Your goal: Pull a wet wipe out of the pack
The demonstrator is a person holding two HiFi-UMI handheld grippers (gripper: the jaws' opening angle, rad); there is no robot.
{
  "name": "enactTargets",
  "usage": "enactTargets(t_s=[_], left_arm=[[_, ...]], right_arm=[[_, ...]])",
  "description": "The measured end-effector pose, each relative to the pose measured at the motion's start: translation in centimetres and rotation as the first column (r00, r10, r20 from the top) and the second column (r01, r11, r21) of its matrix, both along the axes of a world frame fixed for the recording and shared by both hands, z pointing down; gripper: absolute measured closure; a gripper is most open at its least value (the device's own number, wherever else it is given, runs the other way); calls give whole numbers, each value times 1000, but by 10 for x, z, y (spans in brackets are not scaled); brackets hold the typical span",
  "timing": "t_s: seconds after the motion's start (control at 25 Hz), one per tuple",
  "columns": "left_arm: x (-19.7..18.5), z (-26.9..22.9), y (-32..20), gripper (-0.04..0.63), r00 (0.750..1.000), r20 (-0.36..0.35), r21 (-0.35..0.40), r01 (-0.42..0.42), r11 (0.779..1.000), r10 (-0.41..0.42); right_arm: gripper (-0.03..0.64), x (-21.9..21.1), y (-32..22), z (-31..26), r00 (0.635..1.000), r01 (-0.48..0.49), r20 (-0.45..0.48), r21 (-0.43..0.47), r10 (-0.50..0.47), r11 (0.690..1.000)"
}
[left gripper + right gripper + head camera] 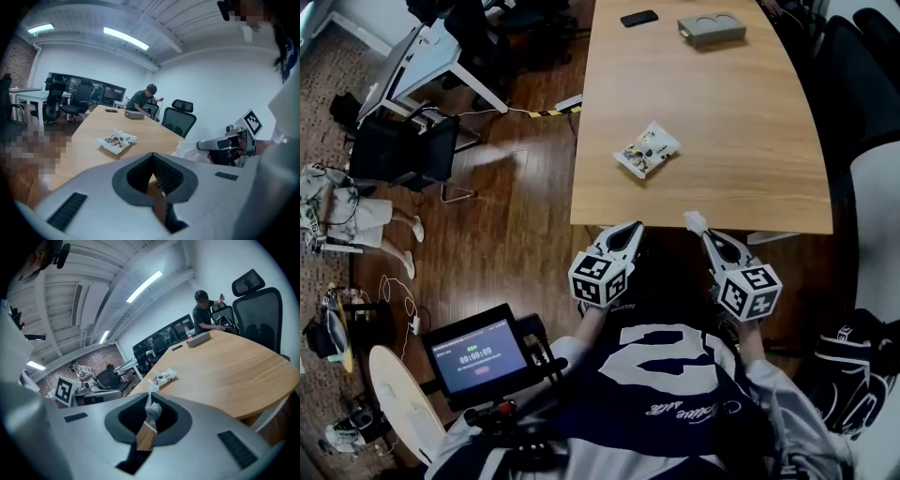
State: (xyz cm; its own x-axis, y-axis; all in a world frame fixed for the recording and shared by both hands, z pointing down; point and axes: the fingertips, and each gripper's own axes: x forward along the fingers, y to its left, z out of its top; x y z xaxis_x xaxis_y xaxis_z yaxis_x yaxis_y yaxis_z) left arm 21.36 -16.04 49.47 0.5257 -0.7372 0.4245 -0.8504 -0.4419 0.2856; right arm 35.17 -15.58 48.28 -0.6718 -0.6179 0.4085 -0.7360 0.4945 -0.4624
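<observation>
Wet wipe (151, 409) is pinched in the closed jaws of the right gripper (703, 231), lower centre of the head view, just off the table (722, 187) edge. Pack (647, 150) lies mid-table, well apart. Left gripper (635, 228) alongside, jaws together, empty.

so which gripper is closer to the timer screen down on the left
Left. The left gripper sits up and right of the timer screen; the right gripper is farther right, past the left one.

Wood floor (520, 234), long wood table (722, 112), blk office chairs (178, 121), white walls (211, 89), ceiling strip lights (125, 38).
</observation>
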Motion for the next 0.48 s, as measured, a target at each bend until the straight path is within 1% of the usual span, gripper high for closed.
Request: enactTargets(t_s=[0.12,0.24,0.48], left_arm=[[-3,-1,18,594,1000,11,-9,10,1000,-10],[-9,-5,30,594,1000,14,-7,27,1000,-27],[-15,-5,42,594,999,19,-12,35,999,-34]], right_arm=[[607,-2,14,4,1000,2,25,-19,-2,1000],[607,-7,22,3,999,6,44,-19,-5,1000],[607,-11,36,6,999,4,54,-27,-3,1000]])
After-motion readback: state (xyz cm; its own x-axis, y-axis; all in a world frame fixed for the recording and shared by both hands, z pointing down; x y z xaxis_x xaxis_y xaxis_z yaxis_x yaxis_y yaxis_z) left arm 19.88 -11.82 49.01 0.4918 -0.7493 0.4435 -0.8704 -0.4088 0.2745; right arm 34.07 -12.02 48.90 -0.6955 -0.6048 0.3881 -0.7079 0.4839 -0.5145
